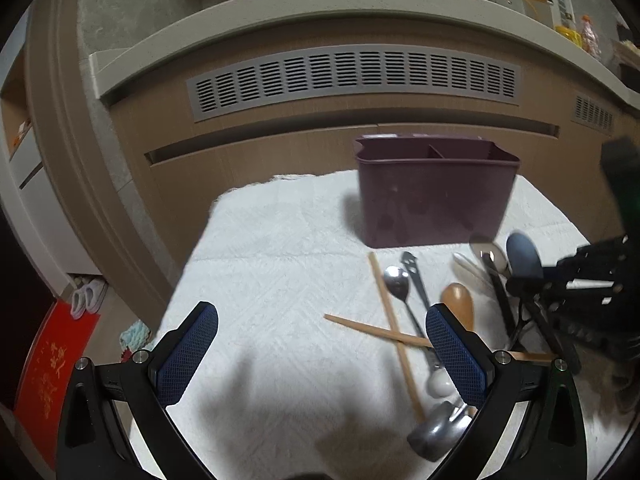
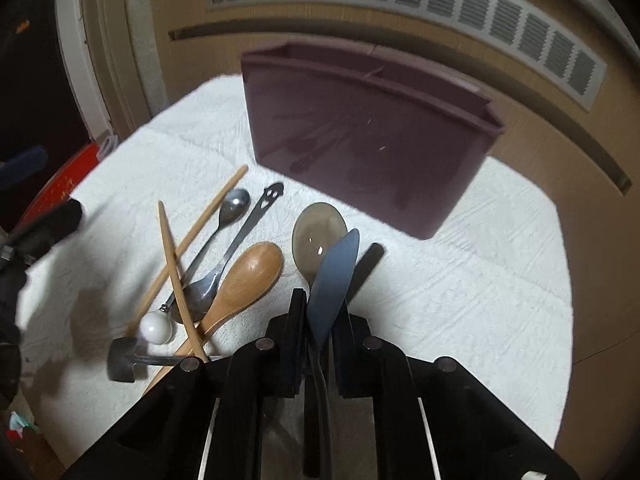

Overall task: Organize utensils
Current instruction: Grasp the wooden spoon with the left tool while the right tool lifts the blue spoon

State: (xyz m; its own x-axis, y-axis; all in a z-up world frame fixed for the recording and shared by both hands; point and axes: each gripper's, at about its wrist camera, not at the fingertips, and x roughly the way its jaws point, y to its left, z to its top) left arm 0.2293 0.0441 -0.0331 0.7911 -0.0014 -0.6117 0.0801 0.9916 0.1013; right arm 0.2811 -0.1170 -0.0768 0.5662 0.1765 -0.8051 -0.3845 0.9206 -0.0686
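Two grippers, one spatula pinched

Right gripper (image 2: 316,328) pinches blue-grey spatula (image 2: 332,280) at frame centre, blade up before maroon caddy (image 2: 360,128). Left gripper (image 1: 320,356) spread wide, nothing between, low over white cloth (image 1: 272,248). Chopsticks (image 1: 390,320), wooden spoon (image 2: 244,280), metal spoons lie lower left.

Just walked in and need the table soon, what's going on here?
A person is sorting utensils with two handheld claws. The right claw is shut on a blue-grey spoon, its bowl raised toward the purple bin. The left claw is open and holds nothing. Chopsticks, a wooden spoon and metal spoons still lie on the white cloth.
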